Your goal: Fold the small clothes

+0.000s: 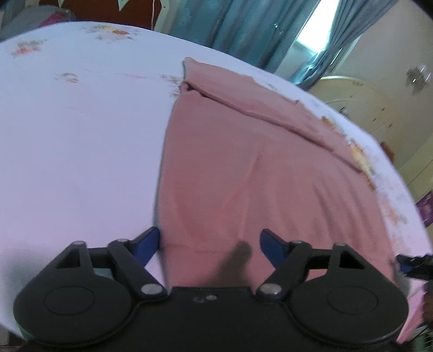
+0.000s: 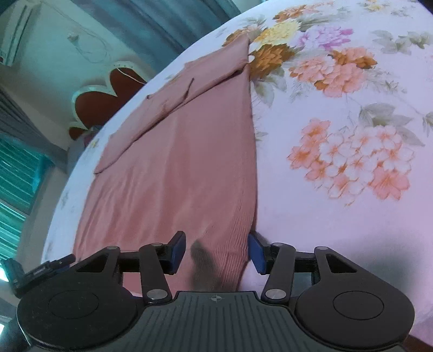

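Observation:
A dusty-pink garment [image 1: 257, 168] lies flat on the bed, its sleeves folded across the far end. My left gripper [image 1: 209, 245] is open, its blue fingers straddling the garment's near left corner, low over the hem. In the right wrist view the same garment [image 2: 176, 162] stretches away from me. My right gripper [image 2: 216, 251] is open, its fingers on either side of the near right corner with its ribbed hem. The right gripper's tip shows at the right edge of the left wrist view [image 1: 414, 264]; the left gripper shows at the left edge of the right wrist view [image 2: 40, 270].
The bed has a white floral sheet [image 2: 351, 135], plain and pale on the left side [image 1: 81, 135]. Teal curtains [image 1: 243, 24] and a window stand beyond the bed. A red heart-shaped headboard [image 2: 108, 100] is at the far end. A cream wardrobe [image 1: 365, 108] stands to the right.

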Tool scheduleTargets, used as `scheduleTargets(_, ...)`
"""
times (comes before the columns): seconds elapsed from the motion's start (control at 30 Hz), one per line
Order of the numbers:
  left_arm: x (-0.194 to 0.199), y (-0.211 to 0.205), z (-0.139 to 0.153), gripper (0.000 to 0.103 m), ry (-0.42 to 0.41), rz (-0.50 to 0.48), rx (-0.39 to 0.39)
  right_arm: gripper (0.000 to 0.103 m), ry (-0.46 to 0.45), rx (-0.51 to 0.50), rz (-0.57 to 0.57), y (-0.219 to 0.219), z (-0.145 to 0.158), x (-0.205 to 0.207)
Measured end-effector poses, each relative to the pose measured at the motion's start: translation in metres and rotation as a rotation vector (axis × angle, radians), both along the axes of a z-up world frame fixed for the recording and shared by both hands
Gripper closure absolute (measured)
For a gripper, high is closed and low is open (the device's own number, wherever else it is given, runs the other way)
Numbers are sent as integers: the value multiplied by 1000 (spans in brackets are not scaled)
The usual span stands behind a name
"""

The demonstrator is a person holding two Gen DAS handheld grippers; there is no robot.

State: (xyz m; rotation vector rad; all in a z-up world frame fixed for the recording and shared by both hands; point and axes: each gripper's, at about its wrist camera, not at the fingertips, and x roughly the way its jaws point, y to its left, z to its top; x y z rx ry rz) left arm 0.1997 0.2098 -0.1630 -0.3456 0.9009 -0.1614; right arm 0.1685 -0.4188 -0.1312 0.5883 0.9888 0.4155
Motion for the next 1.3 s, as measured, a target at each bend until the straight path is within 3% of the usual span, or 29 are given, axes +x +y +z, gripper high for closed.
scheduleTargets(0.07, 12, 5, -4, 36, -4, 15, -56, 52, -19, 8, -55, -4, -1, 8)
scheduleTargets(0.17, 27, 17, -14, 36, -5, 47, -197, 52, 11, 108, -132, -16, -13, 28)
scheduleTargets(0.23, 34, 22, -20, 36, -1, 49, -274, 52, 23, 156, -131, -20, -17, 32)
scheduleTargets(0.3, 32, 23, -23, 38, 2, 30, -301, 53, 29, 172, -100, -22, -17, 28)
scheduleTargets(0.4, 22, 22, -26, 45, 5, -7, -302, 53, 43, 209, -26, -25, -19, 6)
scheduleTargets(0.5, 15, 23, -28, 45, 4, -17, -317, 57, 32, 256, -38, -30, -20, -9)
scheduleTargets(0.57, 17, 19, -29, 45, 14, -14, -311, 65, 46, 269, -57, -32, -25, -6)
scheduleTargets(0.7, 26, 8, -26, 45, 26, -50, -282, 67, 47, 298, -37, -29, -29, 6)
scheduleTargets(0.73, 26, 6, -25, 51, 23, -55, -272, 67, 45, 301, -29, -26, -30, 8)
scheduleTargets(0.77, 26, 3, -24, 58, 22, -58, -256, 76, 38, 299, -18, -24, -29, 8)
scheduleTargets(0.8, 25, 2, -24, 83, 26, -57, -236, 84, 28, 291, -11, -23, -28, 8)
scheduleTargets(0.83, 22, 3, -21, 96, 14, -48, -214, 86, -23, 278, -24, -25, -22, 4)
scheduleTargets(0.9, 9, 11, -10, 96, -86, -29, -243, 86, -132, 350, -46, -35, -6, -7)
scheduleTargets(0.97, -1, 21, -4, 96, -153, 5, -268, 86, -184, 337, -56, -40, 5, -14)
scheduleTargets(1.0, 1, 23, -8, 96, -129, 24, -250, 87, -180, 312, -59, -41, 4, -14)
scheduleTargets(1.07, 9, 24, -30, 96, -1, 58, -191, 87, -109, 253, -53, -36, -12, -8)
scheduleTargets(1.13, 8, 28, -40, 95, -4, 103, -257, 88, -12, 201, -56, -30, -32, -1)
scheduleTargets(1.3, 6, 25, -40, 96, -35, 145, -294, 88, -76, 249, -62, -33, -12, -5)
